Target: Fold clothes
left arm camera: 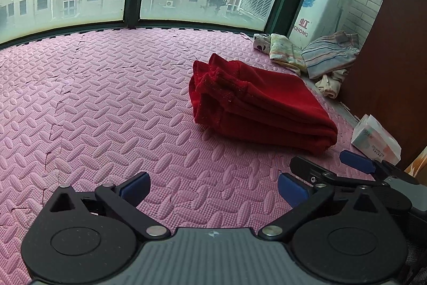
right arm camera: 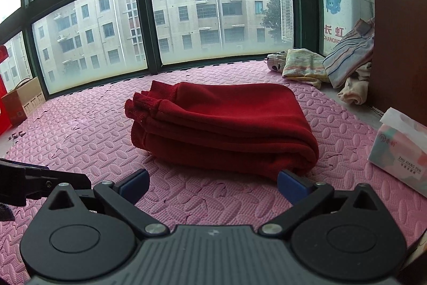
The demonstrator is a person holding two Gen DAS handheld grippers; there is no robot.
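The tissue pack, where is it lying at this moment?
In both wrist views the tissue pack lies at the right edge of the pink mat, right of the folded red garment, beside the brown cabinet.

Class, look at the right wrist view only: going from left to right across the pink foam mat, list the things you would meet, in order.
Cardboard box → folded red garment → pale floral folded cloth → striped shirt → tissue pack.
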